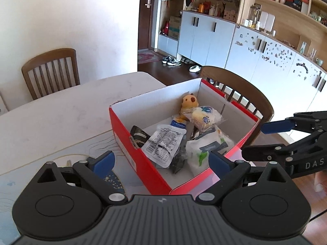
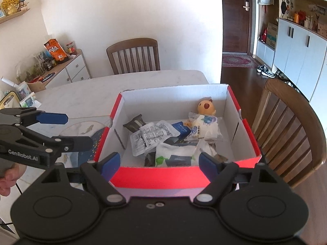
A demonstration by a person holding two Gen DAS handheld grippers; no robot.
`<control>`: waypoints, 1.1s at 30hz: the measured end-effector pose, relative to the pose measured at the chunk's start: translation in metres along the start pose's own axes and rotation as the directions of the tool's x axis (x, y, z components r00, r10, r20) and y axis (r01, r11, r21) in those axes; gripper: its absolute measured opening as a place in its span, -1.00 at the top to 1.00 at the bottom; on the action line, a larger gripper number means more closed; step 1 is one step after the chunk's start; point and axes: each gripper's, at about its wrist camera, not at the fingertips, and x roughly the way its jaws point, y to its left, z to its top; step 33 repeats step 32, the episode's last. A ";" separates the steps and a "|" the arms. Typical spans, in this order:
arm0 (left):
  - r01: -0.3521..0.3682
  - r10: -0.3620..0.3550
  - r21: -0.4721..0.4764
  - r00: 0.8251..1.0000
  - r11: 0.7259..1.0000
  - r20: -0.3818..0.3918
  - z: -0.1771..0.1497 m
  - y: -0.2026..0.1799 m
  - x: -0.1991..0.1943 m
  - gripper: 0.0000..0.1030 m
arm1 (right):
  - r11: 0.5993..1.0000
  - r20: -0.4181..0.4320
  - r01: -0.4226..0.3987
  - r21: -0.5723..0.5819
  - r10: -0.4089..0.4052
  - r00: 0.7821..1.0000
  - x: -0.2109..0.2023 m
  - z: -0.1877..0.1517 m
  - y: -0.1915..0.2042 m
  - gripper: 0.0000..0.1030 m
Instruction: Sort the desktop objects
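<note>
Left gripper (image 1: 161,161), seen in the left wrist view, is held wide open with nothing between its blue pads (image 1: 103,160), just short of the near corner of the red box (image 1: 141,159). The box is set on the white table (image 1: 61,112). Inside the box, a yellow plush (image 1: 189,102) is propped at the far wall, a wrapped bun (image 1: 204,117) lies just in front of it, a clear printed pouch (image 1: 163,143) lies toward the near left wall, a dark packet (image 1: 139,135) is wedged against that wall, and a white bag (image 1: 206,149) is nearest the camera. Right gripper (image 1: 263,140) is seen beside the box's right wall, its jaws apart and empty.

From the right wrist view, the right gripper (image 2: 159,164) is spread wide at the box's (image 2: 159,176) near wall, gripping nothing. The plush (image 2: 206,106), bun (image 2: 206,126), pouch (image 2: 147,138), packet (image 2: 134,123) and bag (image 2: 175,153) are all contained in the box. Left of the box, the left gripper (image 2: 71,129) is seen open and empty, held by a hand (image 2: 8,178). A chair (image 2: 133,56) is placed beyond the table (image 2: 81,96).
</note>
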 end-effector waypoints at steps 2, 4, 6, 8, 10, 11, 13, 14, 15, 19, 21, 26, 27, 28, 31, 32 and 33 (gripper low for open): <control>0.010 -0.010 0.001 1.000 1.000 -0.010 -0.002 0.000 -0.001 -0.92 | 1.000 0.003 0.006 -0.004 -0.006 1.000 -0.001 -0.003 0.003 -0.63; 0.029 -0.030 -0.016 0.999 0.999 -0.017 -0.003 0.002 -0.001 -0.92 | 1.000 0.005 0.010 -0.004 -0.010 1.000 -0.002 -0.006 0.005 -0.63; 0.030 -0.031 -0.021 0.999 0.999 -0.022 -0.005 0.003 0.000 -0.92 | 1.000 0.006 0.014 -0.002 -0.014 1.000 -0.003 -0.008 0.007 -0.63; 0.033 -0.033 -0.015 0.999 0.999 -0.025 -0.007 0.002 -0.001 -0.92 | 1.000 0.006 0.015 0.000 -0.015 1.000 -0.004 -0.011 0.008 -0.63; 0.039 -0.039 -0.008 0.999 0.999 -0.027 -0.009 0.001 -0.002 -0.92 | 1.000 0.006 0.020 0.002 -0.020 1.000 -0.004 -0.013 0.010 -0.63; 0.040 -0.041 -0.006 0.999 0.999 -0.026 -0.010 0.001 -0.002 -0.92 | 1.000 0.005 0.022 0.002 -0.022 1.000 -0.004 -0.014 0.011 -0.63; 0.042 -0.042 -0.003 0.999 0.999 -0.028 -0.012 0.001 -0.003 -0.92 | 1.000 0.004 0.025 0.004 -0.025 1.000 -0.004 -0.015 0.012 -0.63; 0.046 -0.046 -0.004 0.999 0.999 -0.029 -0.013 0.001 -0.004 -0.92 | 1.000 0.004 0.026 0.006 -0.026 1.000 -0.004 -0.015 0.013 -0.63; 0.047 -0.047 -0.005 0.998 0.999 -0.029 -0.013 0.002 -0.004 -0.92 | 1.000 0.004 0.026 0.007 -0.026 1.000 -0.004 -0.016 0.014 -0.63; 0.054 -0.054 -0.010 0.998 0.998 -0.031 -0.015 0.005 -0.007 -0.92 | 0.999 0.009 0.036 0.005 -0.036 0.999 -0.005 -0.018 0.018 -0.63; 0.062 -0.062 -0.015 0.998 0.998 -0.030 -0.016 0.007 -0.008 -0.92 | 0.999 0.010 0.044 0.004 -0.044 0.999 -0.005 -0.018 0.021 -0.63; 0.075 -0.075 -0.017 0.997 0.997 -0.028 -0.018 0.011 -0.011 -0.92 | 0.998 0.011 0.056 0.012 -0.056 0.998 -0.005 -0.019 0.026 -0.63; 0.078 -0.079 -0.019 0.997 0.997 -0.027 -0.019 0.012 -0.012 -0.92 | 0.998 0.011 0.058 0.015 -0.059 0.998 -0.006 -0.019 0.027 -0.63; 0.079 -0.080 -0.019 0.996 0.997 -0.026 -0.020 0.013 -0.013 -0.92 | 0.998 0.011 0.060 0.017 -0.061 0.998 -0.006 -0.019 0.028 -0.63; 0.086 -0.087 -0.024 0.996 0.996 -0.022 -0.021 0.018 -0.016 -0.92 | 0.998 0.009 0.067 0.022 -0.067 0.998 -0.006 -0.020 0.032 -0.63; 0.088 -0.089 -0.023 0.996 0.996 -0.022 -0.022 0.020 -0.017 -0.92 | 0.997 0.009 0.068 0.024 -0.068 0.998 -0.006 -0.020 0.034 -0.63; 0.088 -0.089 -0.023 0.996 0.996 -0.022 -0.022 0.020 -0.017 -0.92 | 0.997 0.009 0.068 0.024 -0.068 0.998 -0.006 -0.020 0.034 -0.63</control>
